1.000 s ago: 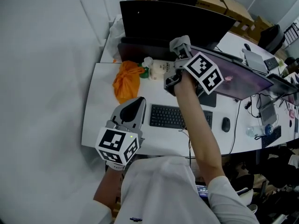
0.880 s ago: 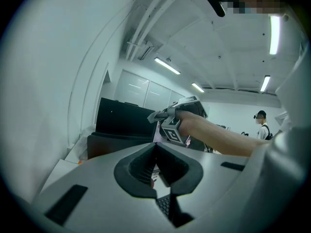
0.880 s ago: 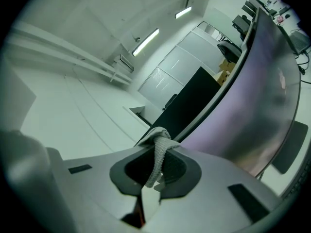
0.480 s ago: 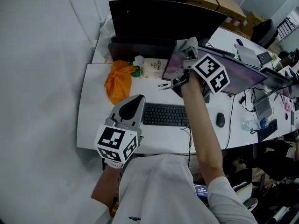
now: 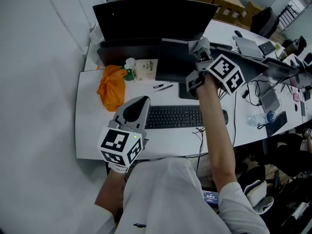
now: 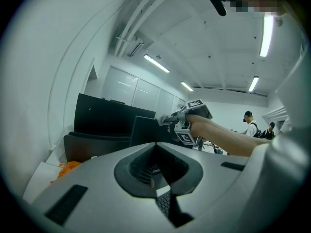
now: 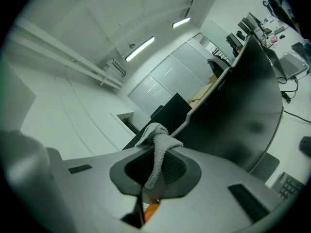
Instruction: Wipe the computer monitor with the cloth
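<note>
The dark curved monitor (image 5: 178, 62) stands on the white desk (image 5: 90, 126), behind the keyboard (image 5: 173, 117). My right gripper (image 5: 201, 46) is up at the monitor's top edge, shut on a grey cloth (image 5: 195, 45). In the right gripper view the cloth (image 7: 158, 141) hangs bunched between the jaws of the right gripper (image 7: 154, 166), close to the monitor (image 7: 243, 110). My left gripper (image 5: 141, 101) hovers over the desk's front left, shut, with nothing in it. From the left gripper (image 6: 156, 154) I see the monitor (image 6: 146, 130) ahead.
An orange cloth bundle (image 5: 109, 87) and a pale packet (image 5: 144, 69) lie at the desk's back left. Two pens (image 5: 163, 87) lie in front of the monitor, and a mouse (image 5: 224, 116) lies right of the keyboard. A larger black screen (image 5: 151, 18) stands behind.
My right gripper with the cloth has slid to the right along the monitor's top edge, away from its left end. The left gripper has stayed in place.
</note>
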Available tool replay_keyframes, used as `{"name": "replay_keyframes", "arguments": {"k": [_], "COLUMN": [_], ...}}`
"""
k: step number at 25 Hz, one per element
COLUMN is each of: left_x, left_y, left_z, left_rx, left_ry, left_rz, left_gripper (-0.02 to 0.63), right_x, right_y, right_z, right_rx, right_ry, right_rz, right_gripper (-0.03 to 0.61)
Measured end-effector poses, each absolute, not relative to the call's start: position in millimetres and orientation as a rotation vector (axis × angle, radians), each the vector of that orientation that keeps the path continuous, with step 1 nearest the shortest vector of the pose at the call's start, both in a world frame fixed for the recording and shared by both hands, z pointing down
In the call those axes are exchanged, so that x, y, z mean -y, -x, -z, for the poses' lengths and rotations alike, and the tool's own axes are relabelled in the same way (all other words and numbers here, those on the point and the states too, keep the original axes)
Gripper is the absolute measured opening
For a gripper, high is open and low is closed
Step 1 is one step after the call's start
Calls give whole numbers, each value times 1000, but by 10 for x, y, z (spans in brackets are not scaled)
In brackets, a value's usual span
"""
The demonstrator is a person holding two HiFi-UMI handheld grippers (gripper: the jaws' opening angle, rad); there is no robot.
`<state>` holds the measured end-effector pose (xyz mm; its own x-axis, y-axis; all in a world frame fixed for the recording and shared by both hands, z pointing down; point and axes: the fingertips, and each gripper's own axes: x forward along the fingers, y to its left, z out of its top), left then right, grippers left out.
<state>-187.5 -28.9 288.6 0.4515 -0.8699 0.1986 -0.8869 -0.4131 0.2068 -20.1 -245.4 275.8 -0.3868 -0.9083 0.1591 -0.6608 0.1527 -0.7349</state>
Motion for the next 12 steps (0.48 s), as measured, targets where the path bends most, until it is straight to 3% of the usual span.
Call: {"name": "replay_keyframes", "arguments": {"k": [8, 12], "left_x": [287, 279], "left_y": [1586, 1465], "left_z": [-2802, -2826], "left_rx": [1456, 1436], "left_ry": [-2500, -2512], "left_rz": [-119, -134], "left_gripper": [18, 18], "right_x": [2400, 2176], "right_y": [-299, -552], "right_z": [-2765, -2796], "right_rx": [-2248, -2465], "right_ry": [1474, 1524], "right_rz": [1007, 820], "right_gripper": [25, 25]}}
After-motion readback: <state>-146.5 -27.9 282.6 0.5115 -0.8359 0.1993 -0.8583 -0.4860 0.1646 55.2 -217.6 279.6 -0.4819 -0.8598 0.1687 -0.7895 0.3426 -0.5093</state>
